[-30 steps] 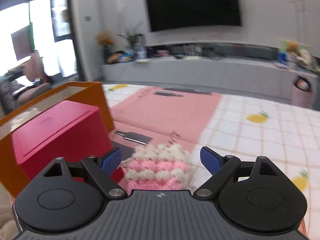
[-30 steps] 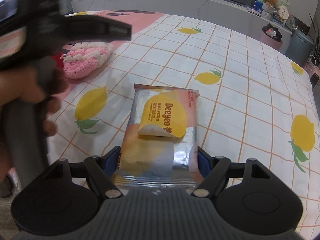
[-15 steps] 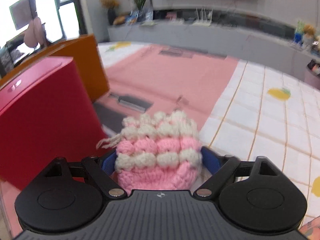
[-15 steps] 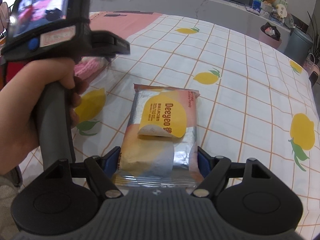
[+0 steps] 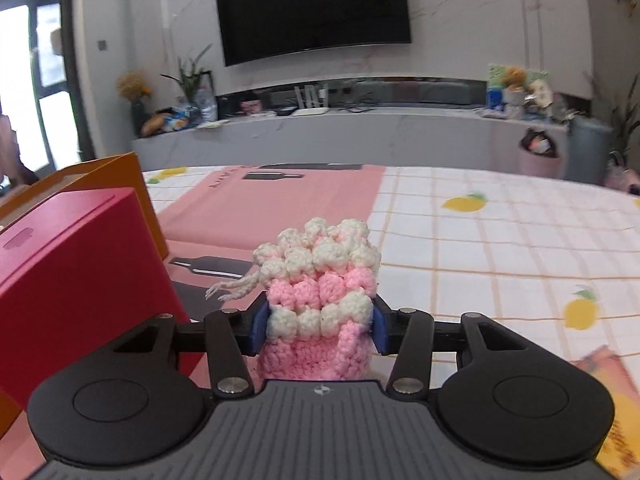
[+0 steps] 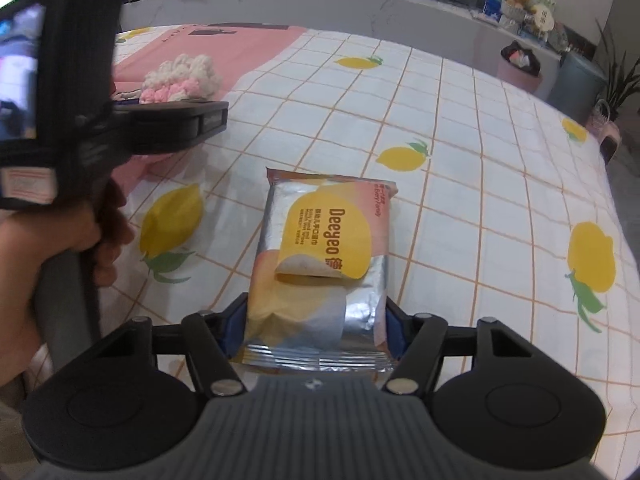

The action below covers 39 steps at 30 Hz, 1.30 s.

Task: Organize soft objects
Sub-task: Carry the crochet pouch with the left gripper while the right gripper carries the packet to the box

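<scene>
The left gripper [image 5: 318, 330] is closing on the pink knitted toy [image 5: 318, 300], right beside the red box [image 5: 76, 272]; the right gripper [image 6: 312, 330] is closing on the wipes pack [image 6: 320, 264], long side pointing away

Bright, even daylight (fisheye bends the edges), with near foreground blurred.

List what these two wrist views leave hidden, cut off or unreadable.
- Orange box, left wrist view: its inside is blocked by the red box and cut by the left edge.
- Pink-and-white crocheted piece, left wrist view: its underside is behind the left gripper, so table contact is unclear.
- Wet-wipes pack, right wrist view: small print too fine; near end is partly covered by the right gripper.
- Left gripper fingertips, right wrist view: behind its own body.
</scene>
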Tool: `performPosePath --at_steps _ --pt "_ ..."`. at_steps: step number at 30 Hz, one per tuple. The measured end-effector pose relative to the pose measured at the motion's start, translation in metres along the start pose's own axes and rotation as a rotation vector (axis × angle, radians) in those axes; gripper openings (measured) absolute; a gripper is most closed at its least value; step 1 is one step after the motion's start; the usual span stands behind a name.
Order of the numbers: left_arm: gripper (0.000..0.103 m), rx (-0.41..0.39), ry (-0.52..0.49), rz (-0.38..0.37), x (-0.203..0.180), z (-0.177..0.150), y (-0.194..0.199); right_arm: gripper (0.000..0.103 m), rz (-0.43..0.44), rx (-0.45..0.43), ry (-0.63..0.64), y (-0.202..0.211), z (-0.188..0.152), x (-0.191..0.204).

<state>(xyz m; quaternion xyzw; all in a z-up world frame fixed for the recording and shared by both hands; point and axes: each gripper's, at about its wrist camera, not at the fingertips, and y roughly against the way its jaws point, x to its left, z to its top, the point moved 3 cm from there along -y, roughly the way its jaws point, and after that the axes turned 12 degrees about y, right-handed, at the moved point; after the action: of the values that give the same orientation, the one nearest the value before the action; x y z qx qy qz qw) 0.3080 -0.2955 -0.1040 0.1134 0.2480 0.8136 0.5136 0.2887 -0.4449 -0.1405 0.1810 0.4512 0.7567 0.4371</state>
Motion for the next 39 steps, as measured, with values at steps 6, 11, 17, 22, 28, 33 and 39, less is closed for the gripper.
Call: performPosePath --at_steps 6,11,17,22,28,33,39 --pt "0.056 -0.013 -0.019 -0.174 0.003 0.021 0.033 0.061 -0.035 -0.015 -0.089 0.017 0.007 0.007" --pt "0.056 0.000 0.002 -0.291 0.009 0.045 0.053 0.060 -0.066 -0.050 -0.153 0.041 0.011 0.017" --pt "0.056 -0.010 0.027 -0.430 0.031 0.091 0.085 0.060 -0.097 -0.159 -0.226 0.101 0.034 0.035" --pt "0.056 -0.112 0.074 -0.540 0.081 0.149 0.130 0.060 -0.122 -0.236 -0.188 0.157 0.073 0.066" --pt "0.056 -0.250 0.045 -0.562 0.166 0.212 0.166 0.060 -0.139 -0.321 -0.092 0.203 0.138 0.129" --pt "0.056 -0.265 -0.004 -0.524 0.245 0.226 0.160 0.060 -0.102 -0.378 -0.037 0.203 0.195 0.188" --pt "0.056 -0.076 -0.132 -0.570 0.314 0.194 0.109 0.060 0.039 -0.355 -0.068 0.151 0.246 0.244"
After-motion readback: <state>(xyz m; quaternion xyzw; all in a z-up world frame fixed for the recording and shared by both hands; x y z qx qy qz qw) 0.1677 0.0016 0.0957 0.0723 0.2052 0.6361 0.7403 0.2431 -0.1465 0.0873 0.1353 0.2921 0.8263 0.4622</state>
